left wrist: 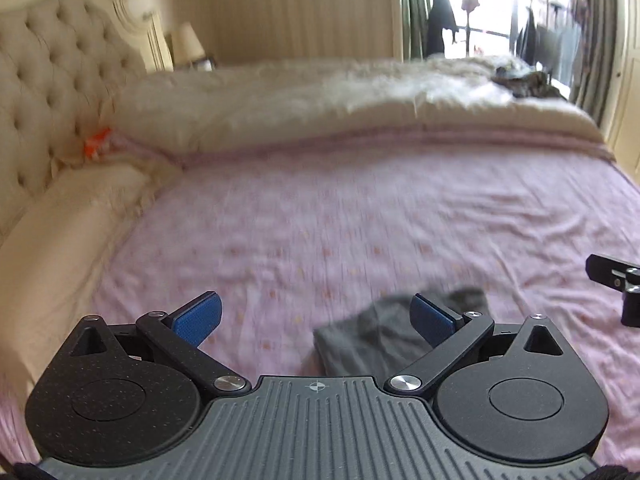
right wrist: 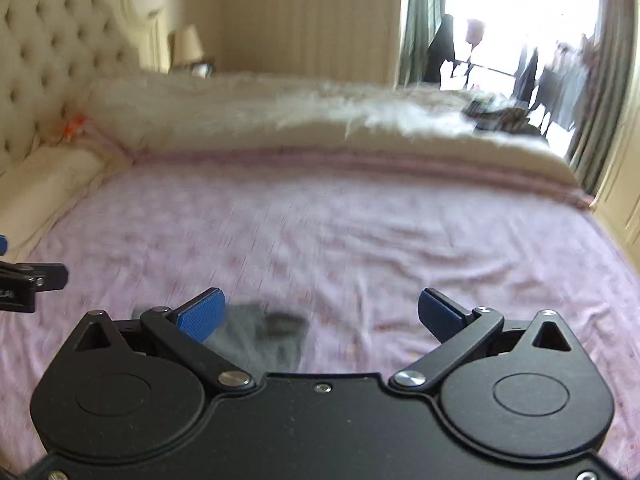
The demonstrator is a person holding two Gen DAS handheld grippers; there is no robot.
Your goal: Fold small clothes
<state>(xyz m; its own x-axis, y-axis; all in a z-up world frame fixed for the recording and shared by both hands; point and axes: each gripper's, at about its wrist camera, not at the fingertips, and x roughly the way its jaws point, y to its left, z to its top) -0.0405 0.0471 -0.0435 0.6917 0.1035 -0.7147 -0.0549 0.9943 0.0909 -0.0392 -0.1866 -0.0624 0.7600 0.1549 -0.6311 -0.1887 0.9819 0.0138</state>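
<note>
The small dark grey cloth garment (left wrist: 384,336) lies on the pink sheet (left wrist: 320,220). Both the left gripper (left wrist: 318,316) and right gripper (right wrist: 322,312) hover spread above it (empty); pinch opposite corners, lift evenly.

Your left tongs (left wrist: 316,316) hide part of the grey garment (left wrist: 372,340), and motion blur smears the bed sheet (left wrist: 320,220) pattern.

The pink sheet (left wrist: 360,216) lies bare and wide ahead of both grippers. Only the grey cloth (left wrist: 368,340) sits near; the cream duvet (left wrist: 280,108) banks up beyond, the pillow (left wrist: 60,240) at left.
</note>
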